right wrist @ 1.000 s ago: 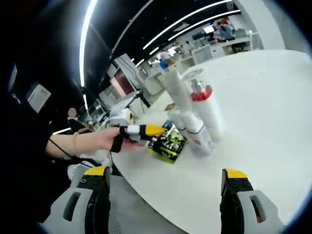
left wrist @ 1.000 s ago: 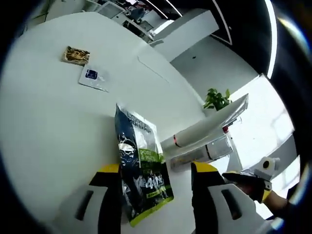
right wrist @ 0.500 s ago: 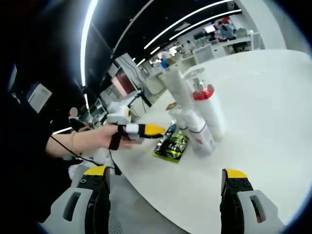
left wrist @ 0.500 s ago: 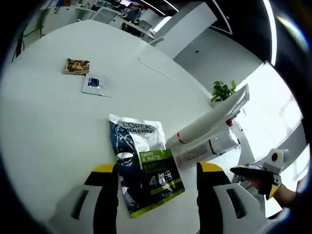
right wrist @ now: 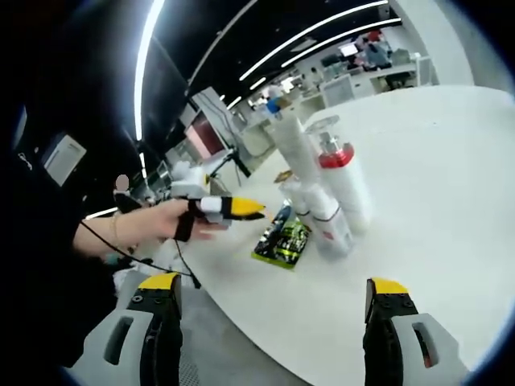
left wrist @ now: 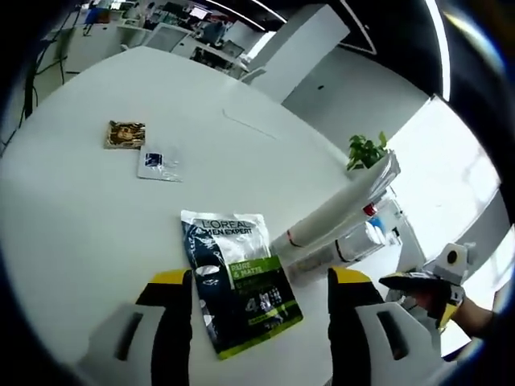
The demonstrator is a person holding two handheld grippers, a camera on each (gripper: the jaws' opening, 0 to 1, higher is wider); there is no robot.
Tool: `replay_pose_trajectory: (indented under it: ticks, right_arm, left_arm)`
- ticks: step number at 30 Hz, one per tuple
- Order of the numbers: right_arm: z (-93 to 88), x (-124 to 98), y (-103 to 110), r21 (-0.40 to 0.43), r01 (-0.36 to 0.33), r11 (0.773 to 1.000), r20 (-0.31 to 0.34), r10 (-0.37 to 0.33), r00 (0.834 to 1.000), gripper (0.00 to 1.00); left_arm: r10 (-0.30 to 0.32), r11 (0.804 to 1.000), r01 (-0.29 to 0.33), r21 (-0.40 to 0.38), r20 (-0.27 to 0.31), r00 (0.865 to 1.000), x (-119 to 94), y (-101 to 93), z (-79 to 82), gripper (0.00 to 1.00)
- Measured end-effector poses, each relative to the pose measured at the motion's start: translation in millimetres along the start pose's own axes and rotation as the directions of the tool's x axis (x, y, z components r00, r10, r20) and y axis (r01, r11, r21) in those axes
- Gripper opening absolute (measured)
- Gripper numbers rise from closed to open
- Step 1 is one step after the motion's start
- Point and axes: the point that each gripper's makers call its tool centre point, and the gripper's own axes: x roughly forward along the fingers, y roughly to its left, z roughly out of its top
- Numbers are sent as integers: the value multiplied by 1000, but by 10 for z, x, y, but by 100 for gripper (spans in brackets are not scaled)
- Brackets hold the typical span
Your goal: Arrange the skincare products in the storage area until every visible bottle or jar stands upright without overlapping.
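White table point(left wrist: 80, 217), sachet point(left wrist: 241, 289) between left gripper point(left wrist: 261, 322) jaws

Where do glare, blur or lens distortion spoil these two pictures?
Left gripper view: the window behind the plant is blown out white, while the sachet print stays readable. Right gripper view: ceiling light strips bend with fisheye distortion, and the far desks are soft.

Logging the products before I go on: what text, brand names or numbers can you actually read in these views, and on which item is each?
"L'OREAL MEN EXPERT": top of the dark sachet lying flat on the white table.
"PURE & MATTE": the sachet's green band, partly blurred.
Large lower print on the sachet: too blurred.
Small blue-labelled packet: too small.
Brown packet: no legible text.
White tubes: print illegible.
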Motion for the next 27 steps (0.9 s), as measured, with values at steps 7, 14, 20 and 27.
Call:
replay_pose_trajectory:
  ticks: [7, 14, 20, 27]
  right_arm:
    - [9, -40, -18, -24, 9, 1000, 7, -9, 1000, 99]
    - [22, -113, -57, -25, 15, 1000, 21, -14, 1000, 99]
    - [-11, -169, -136, -32, 44, 999, 15, -44, 999, 99]
    - [9, -199, -147, -28, 42, 999, 30, -41, 999, 99]
  left_arm:
    - [16, 999, -17, 29, 28, 999, -224, -6, -22, 68]
    - [27, 999, -28, 27, 47, 999, -358, 6, -61, 75]
    - [29, 998, -32, 49, 57, 998, -516, -28, -170, 81]
    - [17, 998, -21, 51, 77, 997, -724, -51, -230, 86]
